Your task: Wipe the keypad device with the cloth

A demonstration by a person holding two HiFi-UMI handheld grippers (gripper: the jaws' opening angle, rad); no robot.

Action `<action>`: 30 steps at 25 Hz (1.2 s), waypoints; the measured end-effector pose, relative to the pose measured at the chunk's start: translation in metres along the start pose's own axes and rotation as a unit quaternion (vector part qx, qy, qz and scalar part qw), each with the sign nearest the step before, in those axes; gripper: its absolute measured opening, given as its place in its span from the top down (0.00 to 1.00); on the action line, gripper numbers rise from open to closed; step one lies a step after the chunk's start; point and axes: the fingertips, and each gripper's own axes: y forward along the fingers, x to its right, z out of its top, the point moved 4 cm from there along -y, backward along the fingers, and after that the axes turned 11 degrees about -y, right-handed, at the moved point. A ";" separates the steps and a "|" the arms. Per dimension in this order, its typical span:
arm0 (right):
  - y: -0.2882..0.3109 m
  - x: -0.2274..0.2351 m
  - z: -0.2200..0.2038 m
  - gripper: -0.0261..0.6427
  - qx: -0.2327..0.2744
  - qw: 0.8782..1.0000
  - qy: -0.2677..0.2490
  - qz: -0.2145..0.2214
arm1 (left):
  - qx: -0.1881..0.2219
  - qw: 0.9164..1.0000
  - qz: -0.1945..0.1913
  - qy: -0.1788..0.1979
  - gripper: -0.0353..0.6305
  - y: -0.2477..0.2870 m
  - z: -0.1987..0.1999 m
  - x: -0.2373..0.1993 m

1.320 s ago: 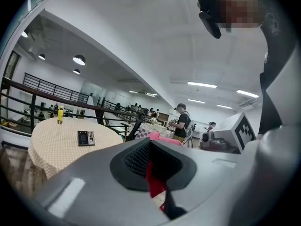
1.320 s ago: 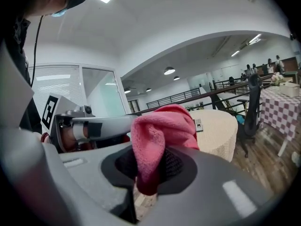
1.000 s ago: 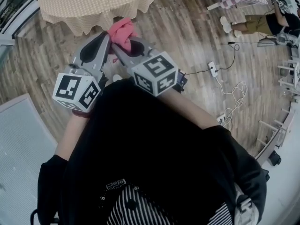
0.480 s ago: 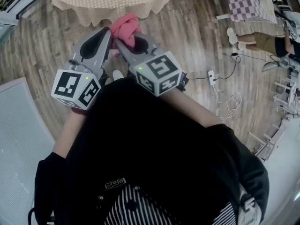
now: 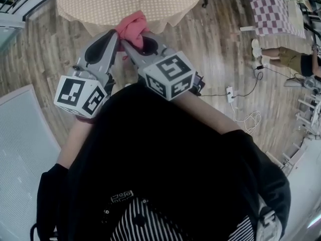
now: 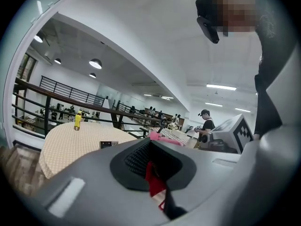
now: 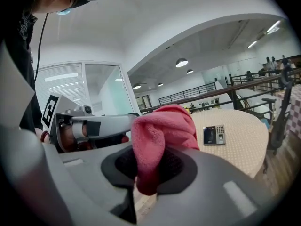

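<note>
The pink cloth [image 5: 132, 26] is bunched between the jaws of my right gripper [image 5: 128, 42], which is shut on it; the right gripper view shows the cloth [image 7: 162, 135] filling that gripper [image 7: 148, 175]. My left gripper [image 5: 114, 35] is held right beside it, jaws together and holding nothing. The keypad device [image 7: 215, 134] is a small dark panel lying flat on the round beige-clothed table [image 7: 237, 149] ahead, apart from both grippers. It also shows in the left gripper view as a keypad device [image 6: 111, 144]. In the head view it is out of sight.
A yellow bottle [image 6: 77, 121] stands on the table [image 5: 130, 1]. On the wooden floor to the right lie a power strip [image 5: 229, 92] with cables. A checkered table [image 5: 273, 9] and a person's legs [image 5: 281, 56] are at far right. A pale panel [image 5: 20, 149] sits left.
The round table has drawn closer and moved rightward in the head view. Both grippers keep the same pose against the chest, with the cloth still held.
</note>
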 end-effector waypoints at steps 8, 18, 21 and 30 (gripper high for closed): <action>0.032 0.078 0.037 0.85 -0.001 0.999 0.001 0.041 | 0.001 0.999 0.041 -0.006 0.96 0.074 0.043 -0.026; 0.070 0.163 0.055 0.85 -0.008 0.996 0.023 0.081 | 0.006 0.996 0.085 -0.022 0.96 0.144 0.075 -0.052; 0.073 0.181 0.060 0.85 -0.007 0.995 0.021 0.096 | 0.003 0.996 0.090 -0.023 0.96 0.166 0.079 -0.052; 0.096 0.218 0.068 0.85 -0.007 0.995 0.027 0.098 | -0.012 0.997 0.072 -0.028 0.95 0.214 0.089 -0.071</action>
